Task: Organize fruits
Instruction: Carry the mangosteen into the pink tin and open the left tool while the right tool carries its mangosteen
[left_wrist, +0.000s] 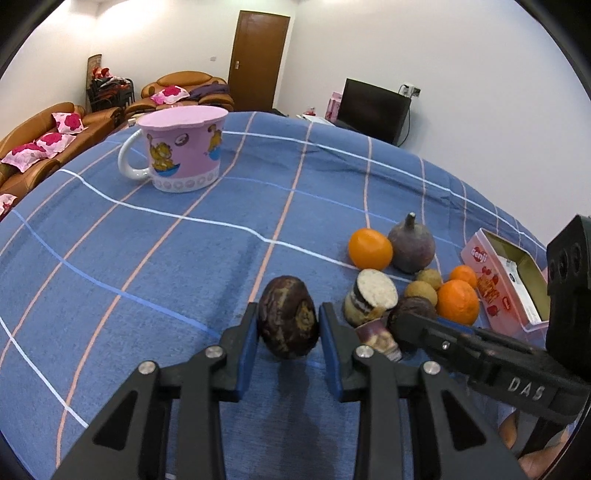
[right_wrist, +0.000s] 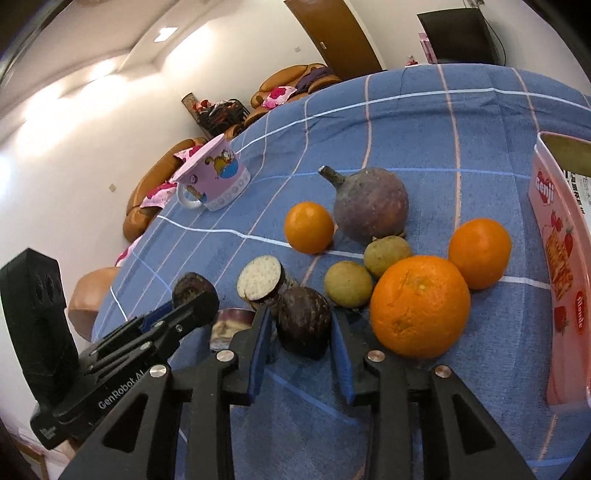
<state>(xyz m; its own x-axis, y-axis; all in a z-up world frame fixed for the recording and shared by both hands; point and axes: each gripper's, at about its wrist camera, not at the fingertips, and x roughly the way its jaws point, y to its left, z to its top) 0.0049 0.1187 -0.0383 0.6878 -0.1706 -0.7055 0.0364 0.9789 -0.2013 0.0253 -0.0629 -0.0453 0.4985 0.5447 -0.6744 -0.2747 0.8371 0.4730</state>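
My left gripper (left_wrist: 289, 315) is shut on a dark brown round fruit (left_wrist: 288, 325), low over the blue checked cloth (left_wrist: 147, 277). Just to its right, my right gripper (right_wrist: 301, 319) is shut on a second dark brown fruit (right_wrist: 303, 325). Each view shows the other gripper from the side: the right gripper (left_wrist: 398, 325) at its fruit (left_wrist: 413, 308), the left gripper (right_wrist: 199, 301) at its fruit (right_wrist: 192, 286). Whether either fruit touches the cloth I cannot tell. Behind them lie three oranges (right_wrist: 419, 306), a purple fig-like fruit (right_wrist: 371, 206) and two small tan fruits (right_wrist: 348, 283).
A cut stalk piece with a white end (right_wrist: 260, 282) stands between the grippers, another piece (right_wrist: 229, 328) lying beside it. A pink open box (right_wrist: 561, 258) stands at the right. A pink cartoon mug (left_wrist: 184, 147) sits far left. Sofas and a door lie beyond the table.
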